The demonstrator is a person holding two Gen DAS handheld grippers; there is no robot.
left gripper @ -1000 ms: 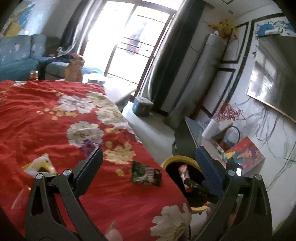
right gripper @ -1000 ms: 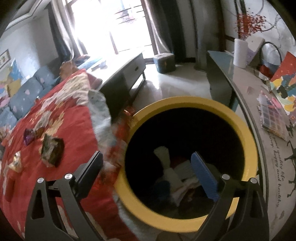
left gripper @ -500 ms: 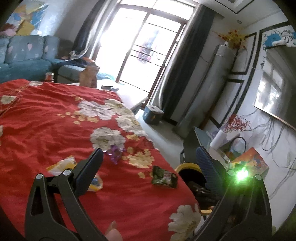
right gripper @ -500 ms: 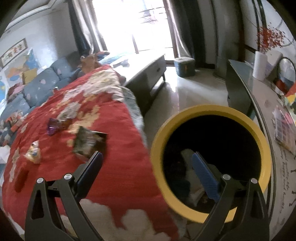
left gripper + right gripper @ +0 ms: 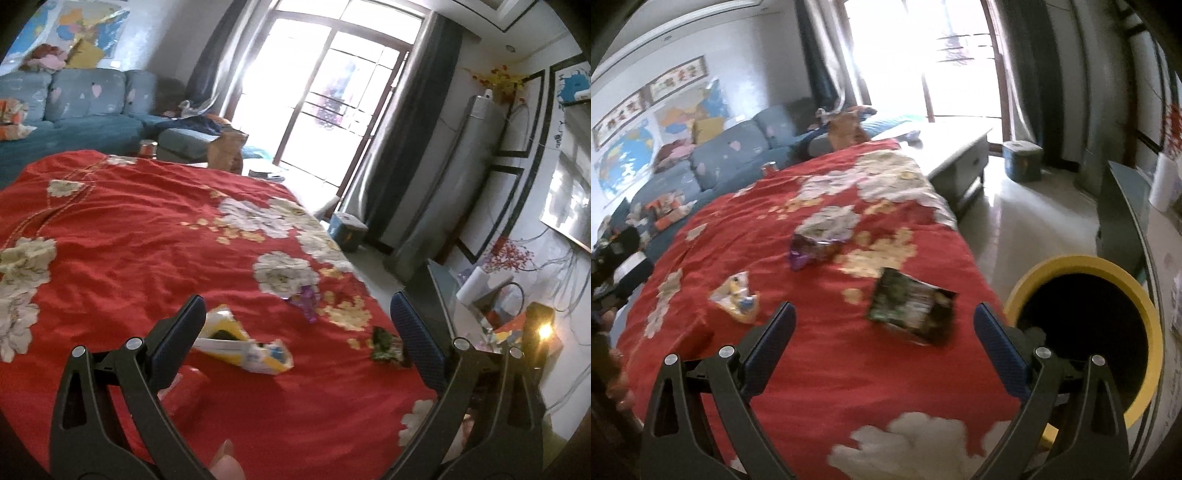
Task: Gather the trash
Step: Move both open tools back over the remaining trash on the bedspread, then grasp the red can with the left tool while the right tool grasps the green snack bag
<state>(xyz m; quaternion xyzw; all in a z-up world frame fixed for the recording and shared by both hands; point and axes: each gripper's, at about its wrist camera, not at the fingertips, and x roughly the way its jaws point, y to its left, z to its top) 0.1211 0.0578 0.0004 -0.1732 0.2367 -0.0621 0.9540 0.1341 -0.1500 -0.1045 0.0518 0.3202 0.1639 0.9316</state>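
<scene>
Red floral cloth point(image 5: 820, 373) carries the litter. Both grippers gape wide and empty: the right gripper point(image 5: 884, 325) hovers with the dark green wrapper point(image 5: 912, 308) between its jaws, the left gripper point(image 5: 295, 325) over the yellow-white wrapper point(image 5: 243, 345). A purple wrapper point(image 5: 812, 249) lies farther off. The yellow-rimmed bin point(image 5: 1137, 306) sits beside the cloth's right edge, partly cut off; its contents are too dark to see.

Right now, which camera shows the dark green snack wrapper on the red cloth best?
The right wrist view: the dark green snack wrapper lies whole between the open fingers. In the left wrist view the right finger partly hides it.
</scene>
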